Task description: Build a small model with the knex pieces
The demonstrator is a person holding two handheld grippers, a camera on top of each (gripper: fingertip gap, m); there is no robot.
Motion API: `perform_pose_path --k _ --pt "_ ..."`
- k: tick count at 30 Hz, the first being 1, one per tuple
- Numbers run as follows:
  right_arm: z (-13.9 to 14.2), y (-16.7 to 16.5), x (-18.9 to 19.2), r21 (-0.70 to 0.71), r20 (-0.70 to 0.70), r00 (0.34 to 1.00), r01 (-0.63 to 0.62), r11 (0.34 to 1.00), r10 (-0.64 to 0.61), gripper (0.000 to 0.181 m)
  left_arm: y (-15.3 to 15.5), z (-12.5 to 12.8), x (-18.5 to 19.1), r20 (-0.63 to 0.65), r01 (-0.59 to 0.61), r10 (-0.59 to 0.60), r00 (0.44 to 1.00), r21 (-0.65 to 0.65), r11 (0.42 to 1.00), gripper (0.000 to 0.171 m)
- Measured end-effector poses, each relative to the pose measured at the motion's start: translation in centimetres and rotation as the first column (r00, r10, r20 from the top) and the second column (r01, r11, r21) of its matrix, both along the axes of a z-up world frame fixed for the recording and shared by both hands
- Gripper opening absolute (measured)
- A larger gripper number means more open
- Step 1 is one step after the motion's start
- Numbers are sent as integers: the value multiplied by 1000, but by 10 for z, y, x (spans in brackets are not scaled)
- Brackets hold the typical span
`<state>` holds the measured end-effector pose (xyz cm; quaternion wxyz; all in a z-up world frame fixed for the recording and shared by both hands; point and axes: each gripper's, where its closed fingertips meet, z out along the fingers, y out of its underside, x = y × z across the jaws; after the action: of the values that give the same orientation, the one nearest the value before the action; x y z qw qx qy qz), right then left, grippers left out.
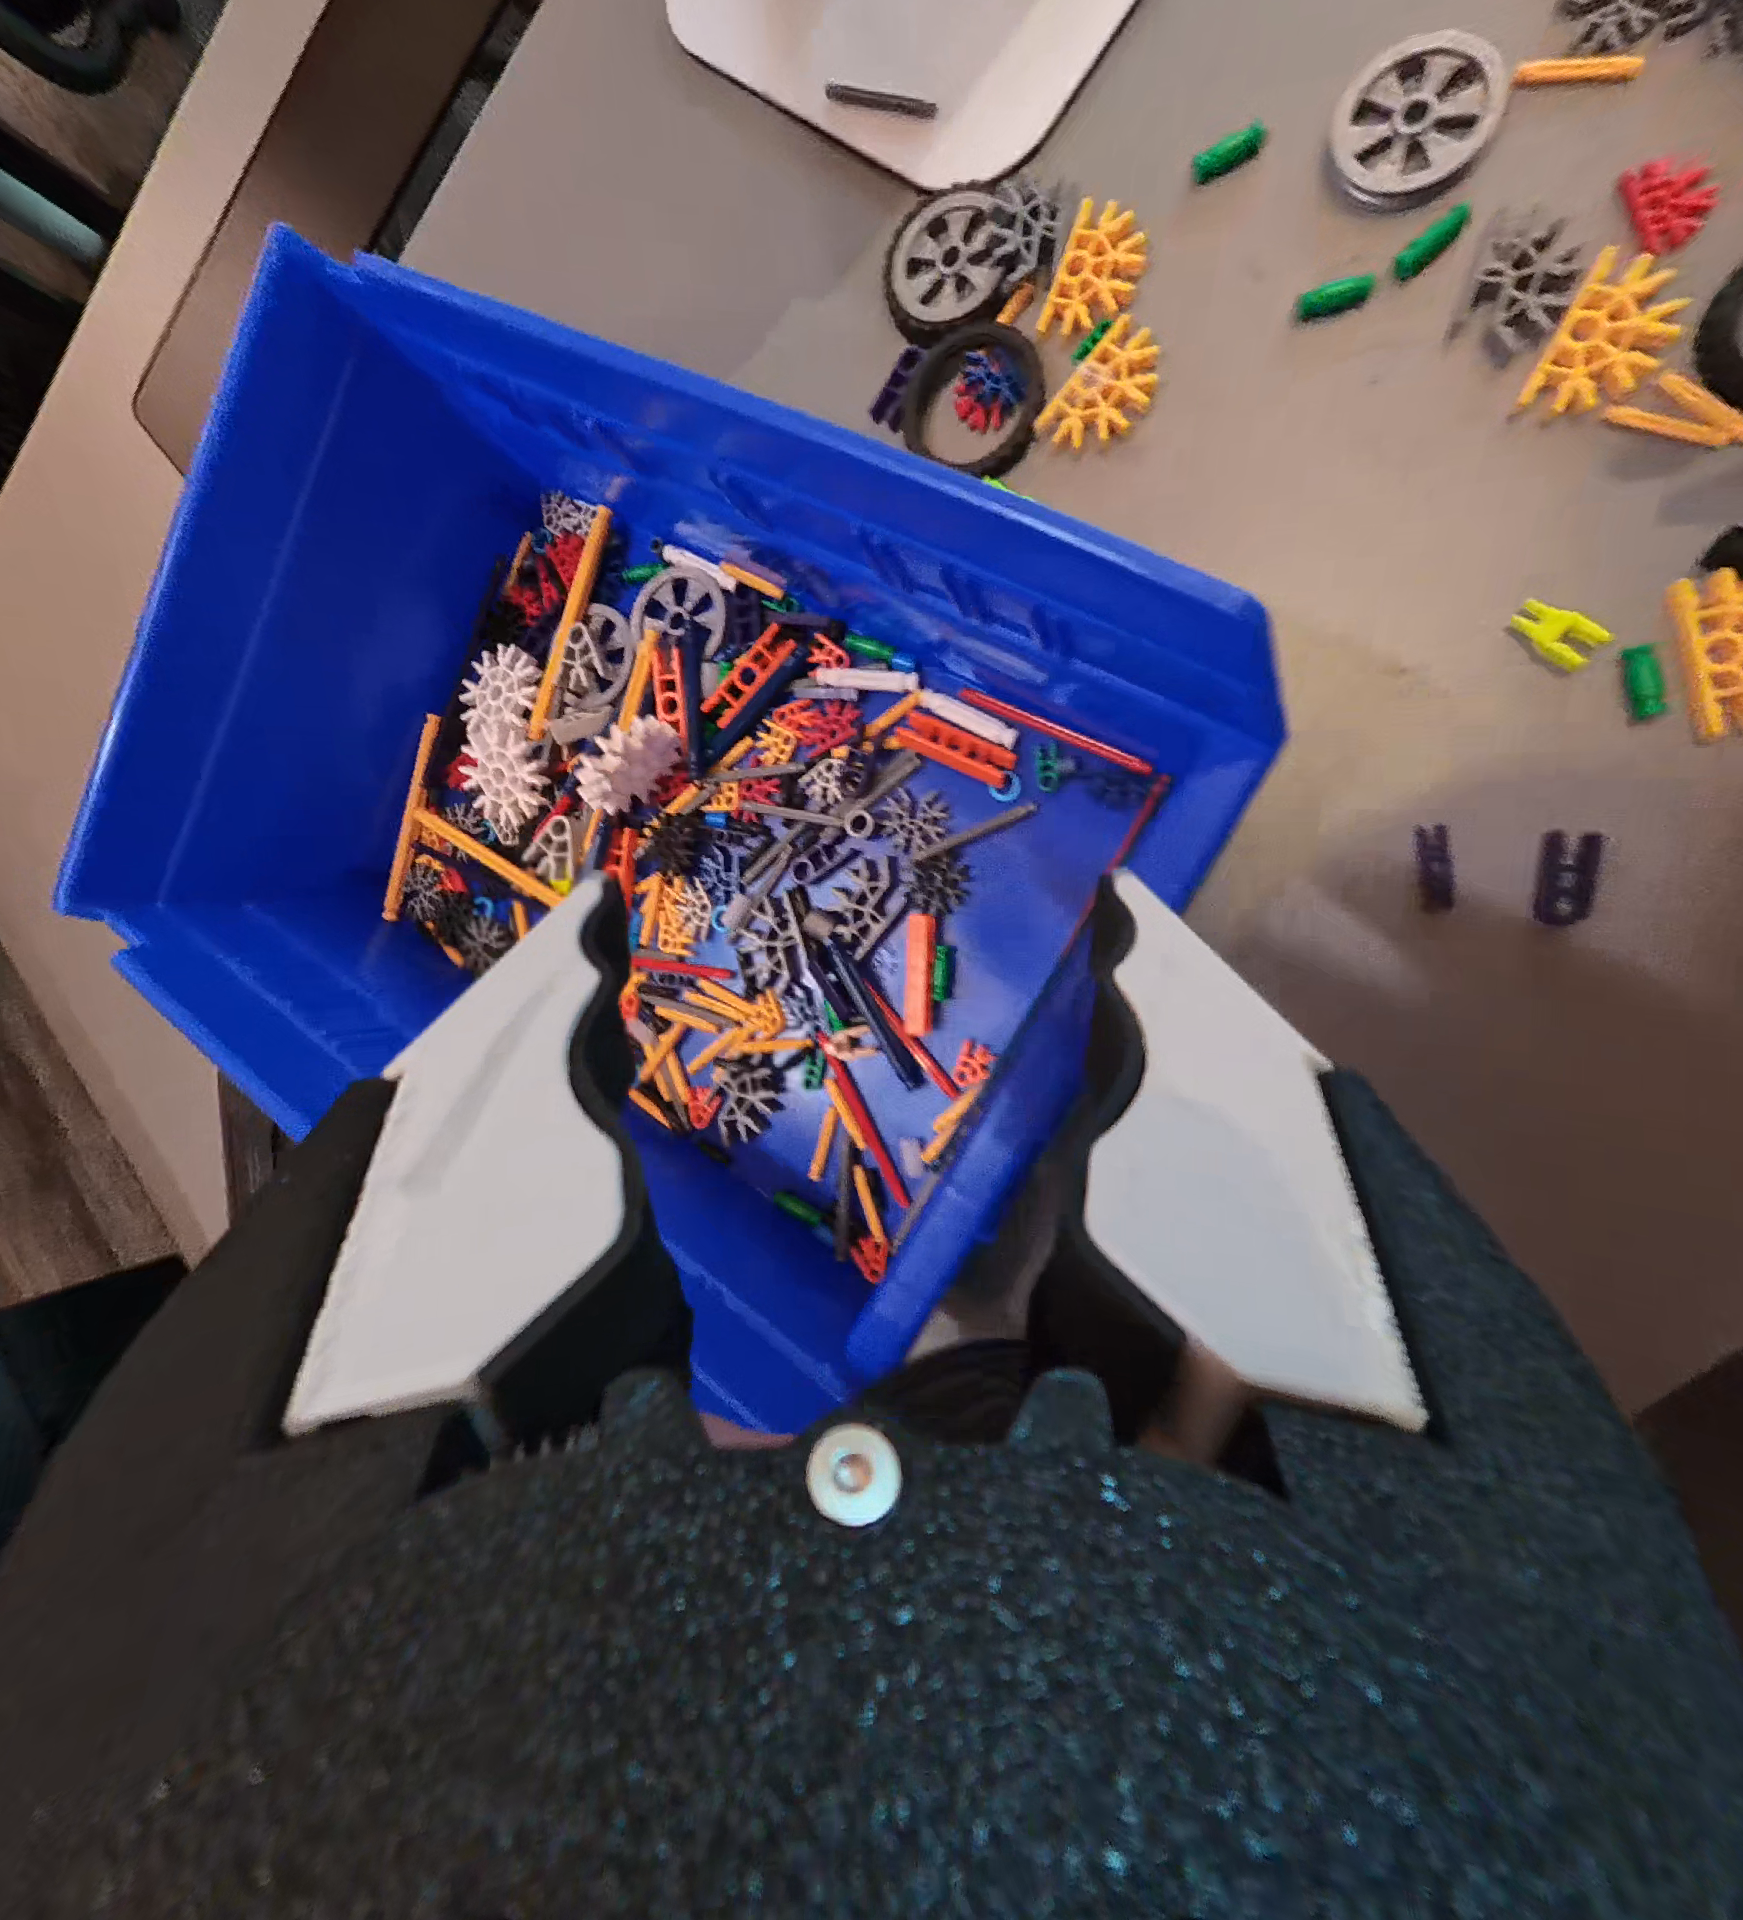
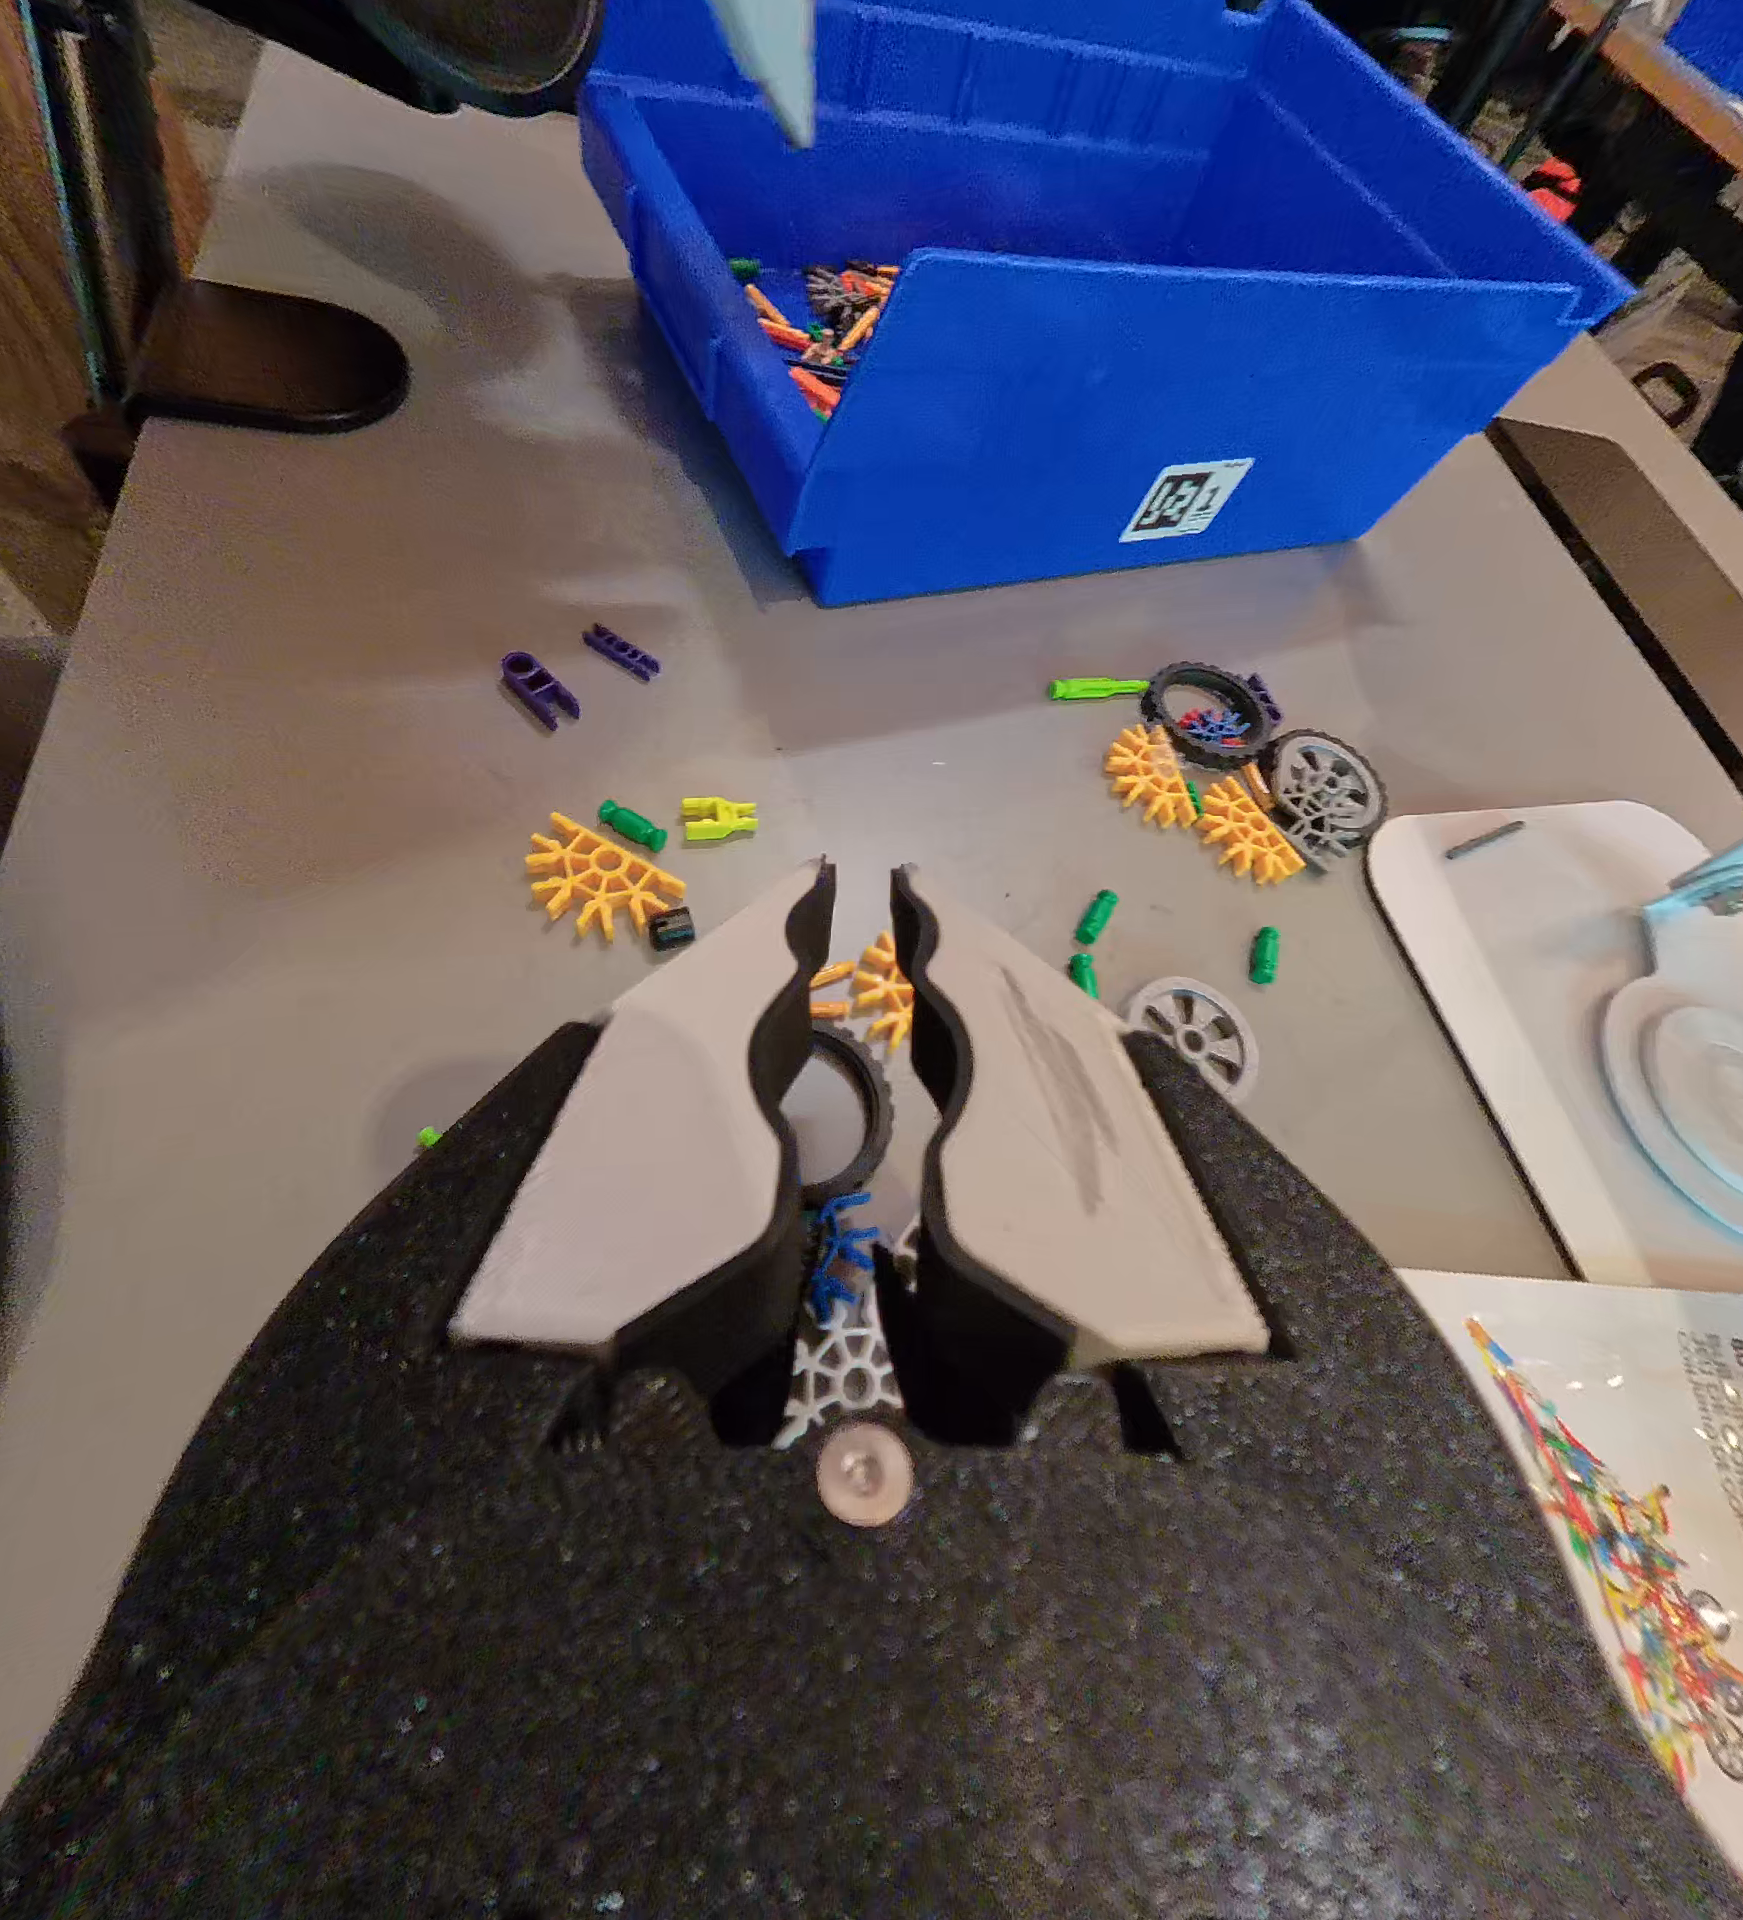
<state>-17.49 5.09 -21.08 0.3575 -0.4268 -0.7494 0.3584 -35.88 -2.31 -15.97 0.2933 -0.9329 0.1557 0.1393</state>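
Left claw (image 1: 851, 904) spread above bin (image 1: 254, 644).

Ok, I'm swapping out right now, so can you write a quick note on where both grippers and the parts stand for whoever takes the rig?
Left gripper: open, held over the blue plastic bin, holding nothing; the bin's near wall runs between its fingers.
Right gripper: nearly shut, a narrow gap at the tips, nothing clamped. It hangs low over the grey table, above a black rubber tyre and a yellow fan-shaped connector.
The bin holds a heap of mixed rods and connectors.
Loose on the table: green short rods, a grey spoked wheel, purple clips.
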Motion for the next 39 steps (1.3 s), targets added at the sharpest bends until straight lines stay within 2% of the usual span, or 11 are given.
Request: perform_pose_path --k 3,6,16,21,25,31,35,39 --pt "4 9 -1 -4 -13 999 46 999 -46 9 -15 0 27 21 23 -24 1000 32 999 68" --pt "7 17 -2 -20 -17 996 89 996 -89 9 -26 -6 56 60 43 -46 997 49 998 65" --pt "20 28 -1 -46 -55 988 143 989 -145 9 -46 -59 136 260 86 -89 961 24 996 49" --pt "35 36 1 -106 -99 978 174 979 -184 9 -44 -91 146 255 73 -65 965 -21 997 41" --pt "47 38 4 -147 -133 972 174 974 -194 9 -42 -107 147 250 57 -44 967 -44 997 33" --pt "63 38 10 -158 -176 962 182 970 -209 9 -36 -109 158 268 62 -54 962 -21 998 16" --pt "63 37 18 -111 -169 963 194 975 -211 9 -33 -110 162 263 54 -51 963 -3 999 5" --pt "51 36 33 -25 -142 965 218 976 -219 9 -28 -109 164 281 30 -33 959 15 999 15"
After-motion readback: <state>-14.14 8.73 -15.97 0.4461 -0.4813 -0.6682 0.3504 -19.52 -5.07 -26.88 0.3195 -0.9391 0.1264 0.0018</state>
